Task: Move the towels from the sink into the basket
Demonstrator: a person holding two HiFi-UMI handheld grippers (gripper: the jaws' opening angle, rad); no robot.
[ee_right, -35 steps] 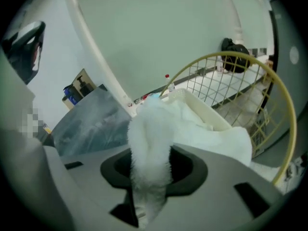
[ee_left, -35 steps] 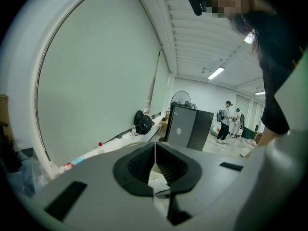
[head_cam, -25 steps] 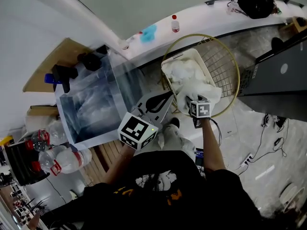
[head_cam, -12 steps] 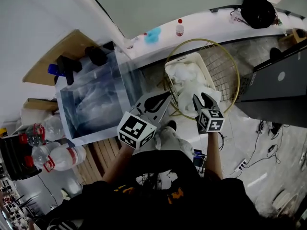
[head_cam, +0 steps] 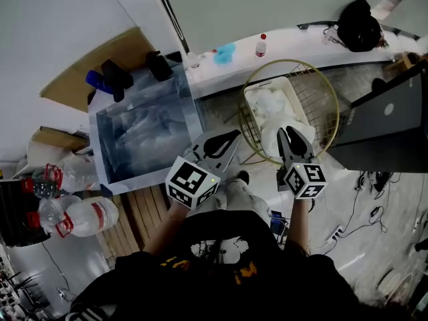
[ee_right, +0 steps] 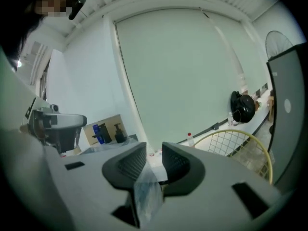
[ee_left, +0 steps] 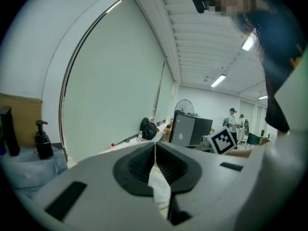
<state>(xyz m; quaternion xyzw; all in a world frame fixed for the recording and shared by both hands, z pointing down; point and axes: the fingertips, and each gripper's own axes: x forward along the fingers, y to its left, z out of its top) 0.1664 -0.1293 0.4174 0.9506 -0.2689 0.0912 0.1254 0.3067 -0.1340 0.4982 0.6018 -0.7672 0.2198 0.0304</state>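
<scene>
Towels [head_cam: 273,103] in the basket [head_cam: 287,61] at 1 o'clock
Left gripper [head_cam: 231,136] is clenched by the 10 o'clock sink [head_cam: 187,105]; right gripper [head_cam: 287,132] has just been closing, jaws a bit apart, empty.

I'm looking at a broad pale green wall [ee_right: 183,76] under a ribbed white ceiling [ee_left: 202,37], strip lights [ee_left: 218,80] on. A white ledge [head_cam: 307,42] runs along the wall's foot. On the pale floor [head_cam: 364,273], black cables [head_cam: 374,209] trail about, with wooden slats [head_cam: 144,212] near the camera. A dark cabinet [head_cam: 391,116] stands on the right, a pedestal fan [ee_left: 183,107] showing above it. 2 people [ee_left: 232,121] stand far back.
</scene>
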